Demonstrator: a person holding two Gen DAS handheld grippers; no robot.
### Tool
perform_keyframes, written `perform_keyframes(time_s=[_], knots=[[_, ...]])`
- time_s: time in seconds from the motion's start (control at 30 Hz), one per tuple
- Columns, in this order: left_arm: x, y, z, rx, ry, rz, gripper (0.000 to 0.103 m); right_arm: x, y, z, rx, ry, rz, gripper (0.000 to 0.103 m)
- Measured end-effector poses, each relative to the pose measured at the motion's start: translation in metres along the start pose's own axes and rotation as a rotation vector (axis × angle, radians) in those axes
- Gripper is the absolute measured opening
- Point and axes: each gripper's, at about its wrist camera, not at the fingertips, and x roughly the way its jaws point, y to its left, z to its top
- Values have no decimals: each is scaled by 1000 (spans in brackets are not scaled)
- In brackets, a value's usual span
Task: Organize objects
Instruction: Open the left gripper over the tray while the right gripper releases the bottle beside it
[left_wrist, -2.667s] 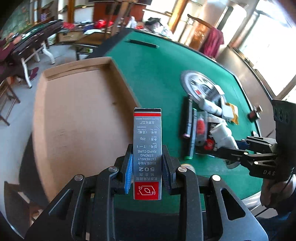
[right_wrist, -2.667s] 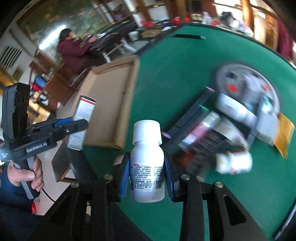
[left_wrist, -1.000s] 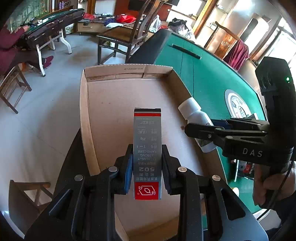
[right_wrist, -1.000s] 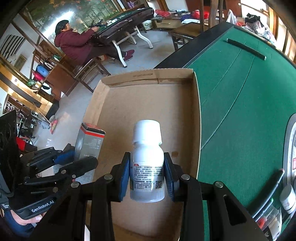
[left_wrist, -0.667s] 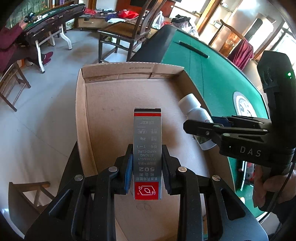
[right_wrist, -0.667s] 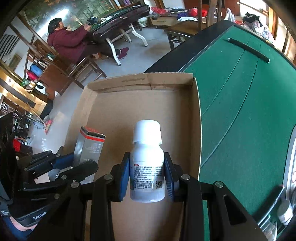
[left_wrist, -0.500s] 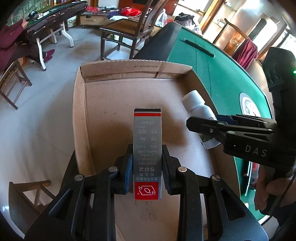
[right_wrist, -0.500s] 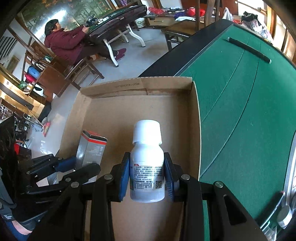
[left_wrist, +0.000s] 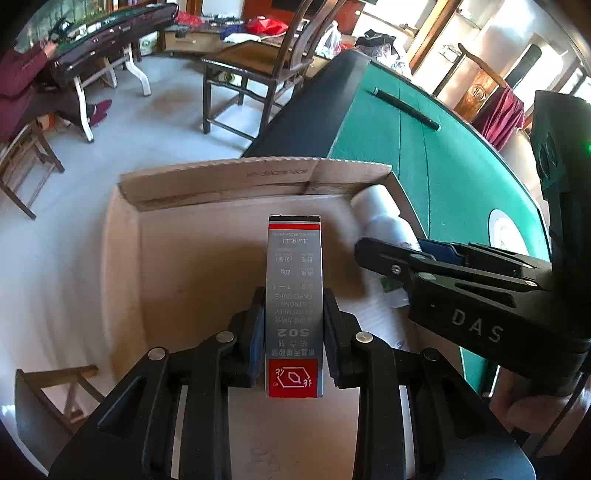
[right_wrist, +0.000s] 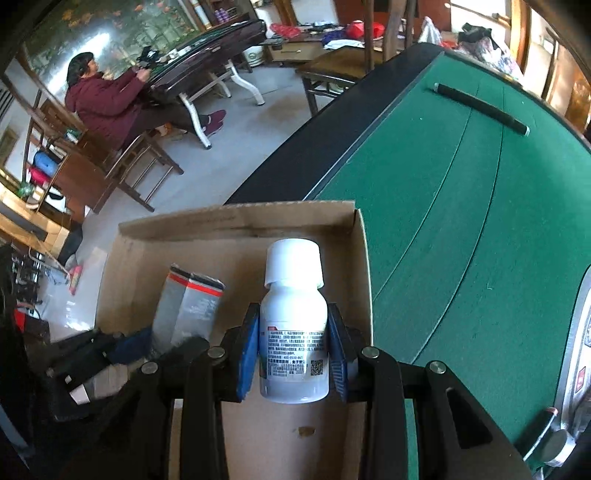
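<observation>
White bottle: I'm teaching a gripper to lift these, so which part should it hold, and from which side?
Grip the white bottle on its straight labelled body below the narrower cap, pads on opposite sides, coming from its base end, as the right gripper does over the cardboard box.

Your two handheld grippers: matte black frames with blue pads.

Your left gripper (left_wrist: 294, 334) has black, slotted finger arms, each set with round silver screw heads, and blue ribbed pads on the inner faces of its fingers (left_wrist: 256, 341). Your right gripper (right_wrist: 293, 356) is built the same way, with silver screws along its black arms and blue pads; seen from the left wrist, its side carries the white letters "DAS" and its tall black handle shows a small green light.
</observation>
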Motion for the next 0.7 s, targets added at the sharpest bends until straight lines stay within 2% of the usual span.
perform_keyframes(time_s=[0.27,0.5,0.7], knots=[[4,1,4,-31,-18,0,29,6,2,9,1,-14,-39,34],[1,0,2,-36,-27,-10,51,2,3,11,-5,-24,-51,34],[-3,0,-1,-60,-18,-14,52,-15,1,5,8,-48,-40,35]])
